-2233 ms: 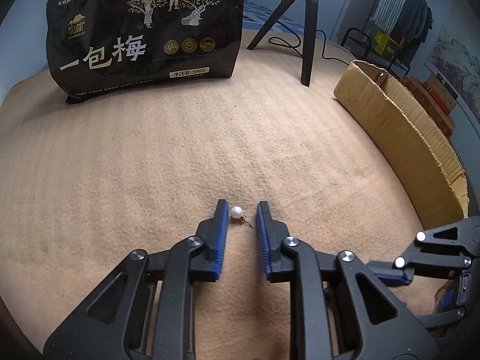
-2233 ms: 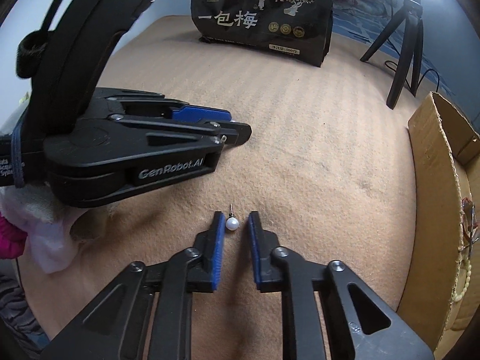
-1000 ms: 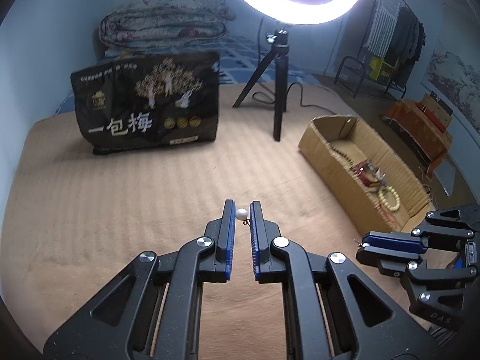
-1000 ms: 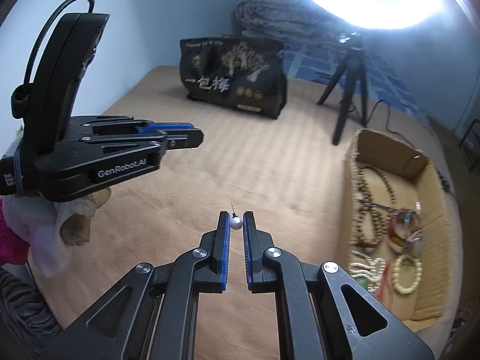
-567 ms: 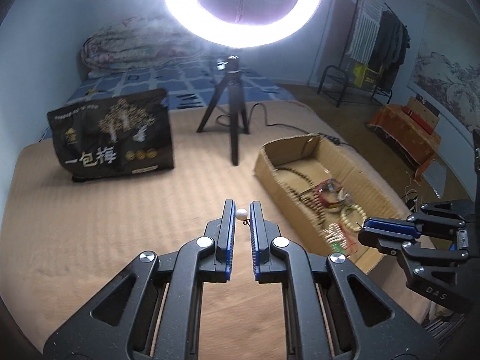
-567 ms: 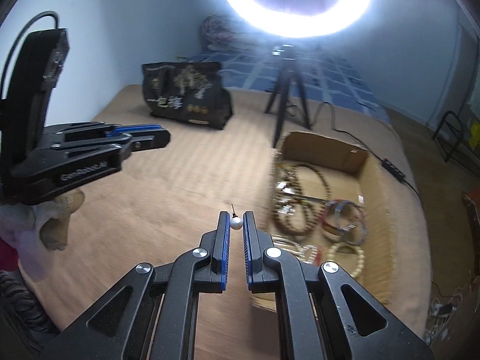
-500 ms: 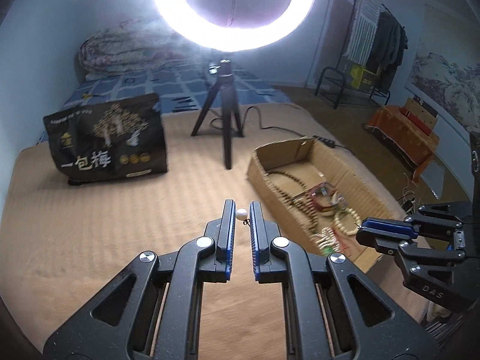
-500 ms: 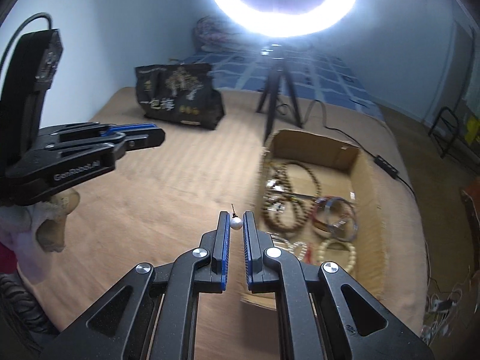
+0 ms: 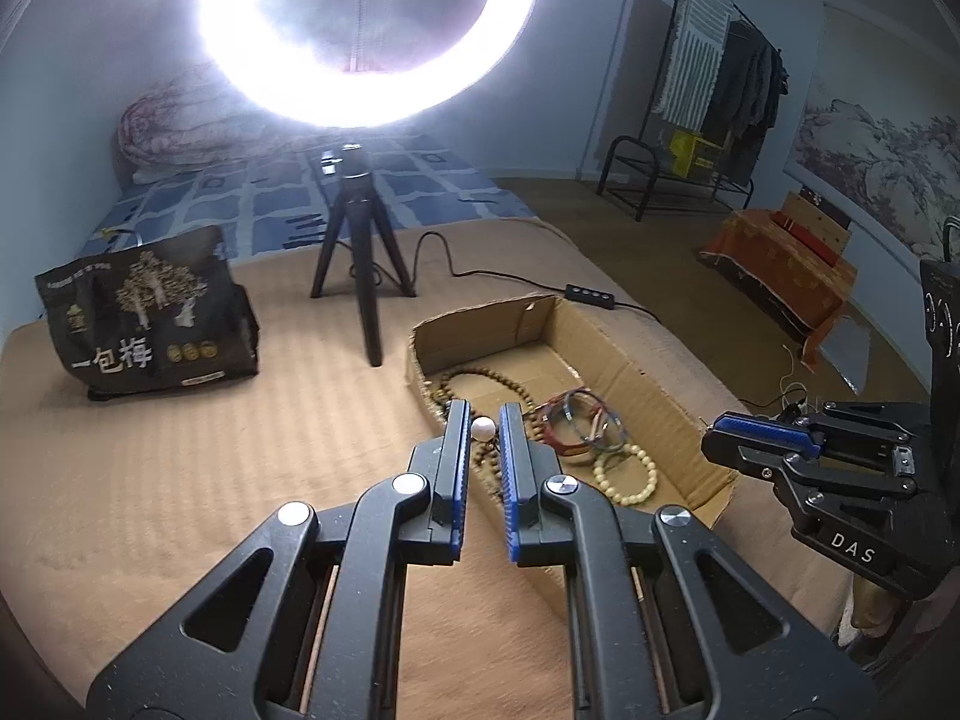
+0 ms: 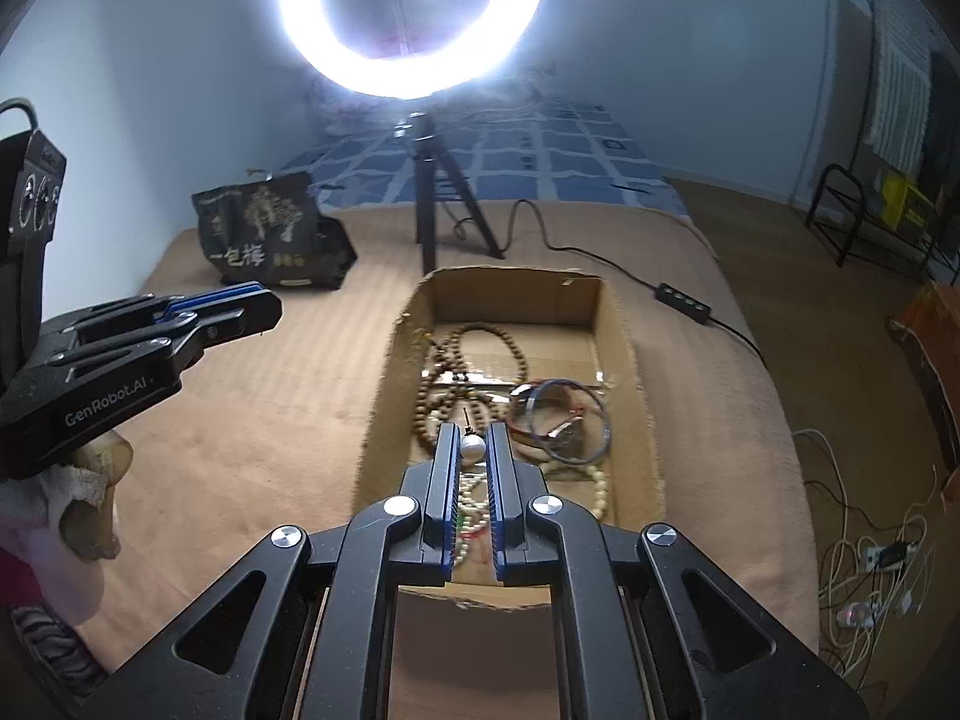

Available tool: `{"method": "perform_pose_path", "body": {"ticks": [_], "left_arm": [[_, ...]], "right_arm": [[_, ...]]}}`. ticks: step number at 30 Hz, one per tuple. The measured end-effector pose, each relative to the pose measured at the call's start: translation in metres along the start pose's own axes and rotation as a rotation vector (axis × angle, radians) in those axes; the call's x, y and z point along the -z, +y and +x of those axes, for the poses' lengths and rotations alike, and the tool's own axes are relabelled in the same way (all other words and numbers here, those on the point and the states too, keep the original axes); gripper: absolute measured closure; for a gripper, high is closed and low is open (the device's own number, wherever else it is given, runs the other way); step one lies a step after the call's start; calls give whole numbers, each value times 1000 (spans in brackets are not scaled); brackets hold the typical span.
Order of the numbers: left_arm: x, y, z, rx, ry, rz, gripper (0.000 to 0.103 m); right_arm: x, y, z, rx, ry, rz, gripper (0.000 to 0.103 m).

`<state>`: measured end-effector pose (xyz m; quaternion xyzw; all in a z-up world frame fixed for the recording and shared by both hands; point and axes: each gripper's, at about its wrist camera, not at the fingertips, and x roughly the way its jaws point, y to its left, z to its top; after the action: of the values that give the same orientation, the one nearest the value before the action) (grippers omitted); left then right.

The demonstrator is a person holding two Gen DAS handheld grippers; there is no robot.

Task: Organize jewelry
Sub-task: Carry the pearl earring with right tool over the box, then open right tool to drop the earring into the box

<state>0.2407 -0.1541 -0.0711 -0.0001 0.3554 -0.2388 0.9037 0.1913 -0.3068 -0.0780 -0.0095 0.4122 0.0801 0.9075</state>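
My left gripper (image 9: 483,420) is shut on a white pearl stud earring (image 9: 483,429) and holds it in the air by the near left wall of the cardboard box (image 9: 654,414). My right gripper (image 10: 472,441) is shut on a second pearl earring (image 10: 472,449), its post pointing away, held above the box (image 10: 624,360). The box holds wooden bead necklaces (image 10: 456,360), bangles (image 10: 564,414) and a pale bead bracelet (image 9: 627,474). Each gripper shows in the other's view, the right one (image 9: 762,438) and the left one (image 10: 240,312).
The box lies on a tan blanket (image 9: 180,450). A ring light on a black tripod (image 9: 360,276) stands behind it, with a cable and switch (image 10: 684,300). A black printed bag (image 9: 150,318) stands at the back left. Loose cables (image 10: 870,552) lie off the right edge.
Both grippers closed on the pearl earrings on the blanket, lifted them and moved right toward the box. The right gripper now hangs over the box.
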Motion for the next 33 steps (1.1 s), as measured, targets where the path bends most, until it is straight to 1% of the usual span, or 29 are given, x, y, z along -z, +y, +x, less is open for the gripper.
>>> {"method": "perform_pose_path", "body": {"ticks": [6, 12, 23, 28, 33], "left_arm": [[-8, -14, 17, 13, 13, 1, 95], [-16, -25, 36, 6, 22, 7, 95], [-17, -29, 73, -4, 74, -10, 95], [-17, -31, 80, -12, 85, -12, 95], [-20, -33, 78, -20, 77, -6, 95]], "right_arm": [[2, -12, 0, 8, 3, 26, 96], [3, -16, 3, 9, 12, 34, 96], [6, -28, 14, 9, 40, 64, 96], [6, -29, 18, 3, 48, 63, 96], [6, -27, 21, -6, 56, 54, 96]]}}
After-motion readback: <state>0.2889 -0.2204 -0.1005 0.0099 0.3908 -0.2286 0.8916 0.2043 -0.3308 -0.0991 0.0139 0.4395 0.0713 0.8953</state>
